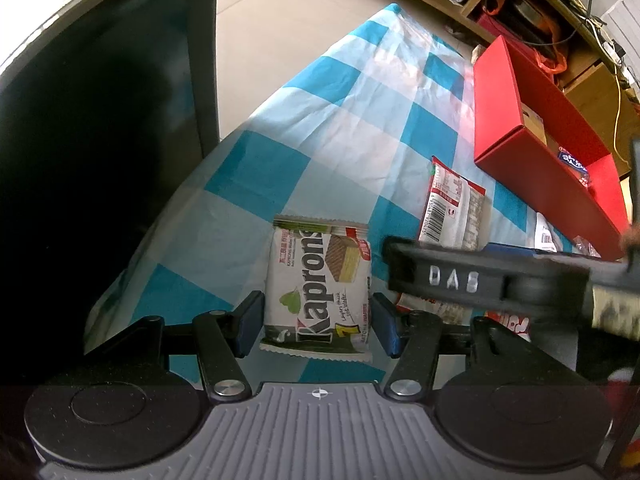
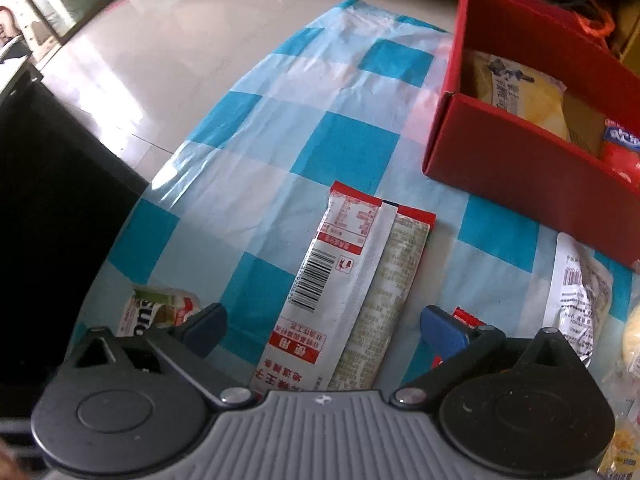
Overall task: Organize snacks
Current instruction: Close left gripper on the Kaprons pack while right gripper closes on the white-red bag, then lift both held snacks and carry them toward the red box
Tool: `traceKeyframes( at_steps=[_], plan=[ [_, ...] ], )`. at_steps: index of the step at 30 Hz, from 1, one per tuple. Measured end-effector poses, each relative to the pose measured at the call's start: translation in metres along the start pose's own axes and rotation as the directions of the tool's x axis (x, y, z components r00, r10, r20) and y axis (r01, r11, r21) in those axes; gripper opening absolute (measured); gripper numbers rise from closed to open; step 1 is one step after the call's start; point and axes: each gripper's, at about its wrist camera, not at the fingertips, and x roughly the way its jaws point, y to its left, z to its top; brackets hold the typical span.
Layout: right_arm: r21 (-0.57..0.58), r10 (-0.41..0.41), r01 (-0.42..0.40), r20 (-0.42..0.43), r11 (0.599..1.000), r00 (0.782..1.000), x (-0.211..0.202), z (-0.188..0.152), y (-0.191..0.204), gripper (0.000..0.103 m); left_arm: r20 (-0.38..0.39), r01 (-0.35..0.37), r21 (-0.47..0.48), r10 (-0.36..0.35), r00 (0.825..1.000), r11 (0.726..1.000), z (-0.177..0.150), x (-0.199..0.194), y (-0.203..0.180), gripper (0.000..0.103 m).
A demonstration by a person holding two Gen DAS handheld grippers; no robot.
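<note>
A white and green Kaprons wafer packet [image 1: 320, 286] lies on the blue checked tablecloth [image 1: 352, 120] between the pads of my left gripper [image 1: 318, 322], which is open around it. A red and white snack packet [image 2: 352, 296] lies back side up between the fingers of my right gripper [image 2: 320, 332], which is open wide. The same packet shows in the left wrist view [image 1: 454, 208]. The Kaprons packet shows at the lower left in the right wrist view [image 2: 158, 312]. A red cardboard box [image 2: 532, 160] with snacks inside stands at the right.
A white snack bag [image 2: 580, 292] and yellow packets [image 2: 632, 340] lie at the right edge. The right gripper's black body [image 1: 480, 276] crosses the left wrist view. A dark cabinet [image 1: 92, 140] stands left of the table. Tiled floor lies beyond the table's far edge.
</note>
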Motion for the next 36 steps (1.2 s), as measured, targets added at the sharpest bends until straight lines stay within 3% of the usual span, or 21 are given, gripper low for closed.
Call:
traceKeyframes(
  at_steps=[3,6,9,14,18,19,22,24,26,27,28,31,36],
  plan=[
    [-0.091,-0.04,0.043,0.043,0.995,0.998,-0.009,-0.006,0.005,0.06,-0.014,0.002,0.009,-0.002,1.0,1.0,-0.002,0.003,-0.002,0.065],
    [-0.059,0.035,-0.033,0.034,0.998,0.999,-0.016,-0.003,-0.004,0.05,-0.01,-0.006,0.012,0.006,1.0,1.0,-0.002,0.003,-0.003,0.065],
    [-0.048,0.047,-0.044,0.055,0.998,0.997,-0.023,0.0,-0.011,0.03,-0.005,-0.028,0.012,0.028,1.0,1.0,-0.001,0.005,-0.003,0.066],
    [0.047,0.093,-0.094,0.015,0.995,0.996,-0.018,0.004,-0.025,0.036,-0.006,-0.05,0.006,0.05,0.999,0.999,-0.001,0.01,-0.003,0.074],
    [0.126,0.106,-0.108,0.02,0.986,0.994,-0.019,0.004,-0.028,0.058,-0.002,-0.051,-0.005,0.051,0.999,0.999,-0.001,0.009,-0.002,0.078],
    [0.128,0.099,-0.101,0.02,0.987,0.995,-0.018,0.005,-0.026,0.066,-0.003,-0.056,-0.005,0.056,0.998,0.998,-0.002,0.01,-0.002,0.076],
    [0.066,0.047,-0.047,0.01,0.997,0.999,-0.013,0.007,-0.006,0.075,-0.007,-0.063,-0.001,0.063,0.998,0.998,-0.004,0.013,-0.003,0.075],
    [0.007,-0.009,0.008,0.024,1.0,1.0,-0.01,0.006,0.005,0.074,-0.002,-0.073,0.012,0.073,0.997,0.997,-0.006,0.013,-0.005,0.075],
    [-0.041,-0.046,0.048,0.046,0.998,0.998,-0.009,0.001,0.009,0.066,0.0,-0.081,0.021,0.081,0.997,0.997,-0.007,0.013,-0.006,0.072],
    [-0.074,-0.054,0.059,0.066,0.996,0.996,-0.011,-0.003,0.011,0.056,0.0,-0.078,0.024,0.078,0.997,0.997,-0.007,0.012,-0.006,0.07],
    [-0.089,-0.043,0.05,0.078,0.995,0.996,-0.014,-0.006,0.008,0.051,0.001,-0.07,0.024,0.07,0.998,0.997,-0.006,0.012,-0.006,0.065],
    [-0.089,-0.02,0.026,0.069,0.996,0.997,-0.017,-0.007,-0.002,0.046,-0.007,-0.06,0.016,0.06,0.998,0.998,-0.006,0.011,-0.005,0.064],
    [-0.061,0.01,-0.005,0.083,0.998,0.997,-0.027,-0.011,-0.015,0.045,0.013,-0.062,0.019,0.061,0.998,0.998,-0.004,0.006,-0.007,0.064]
  ],
)
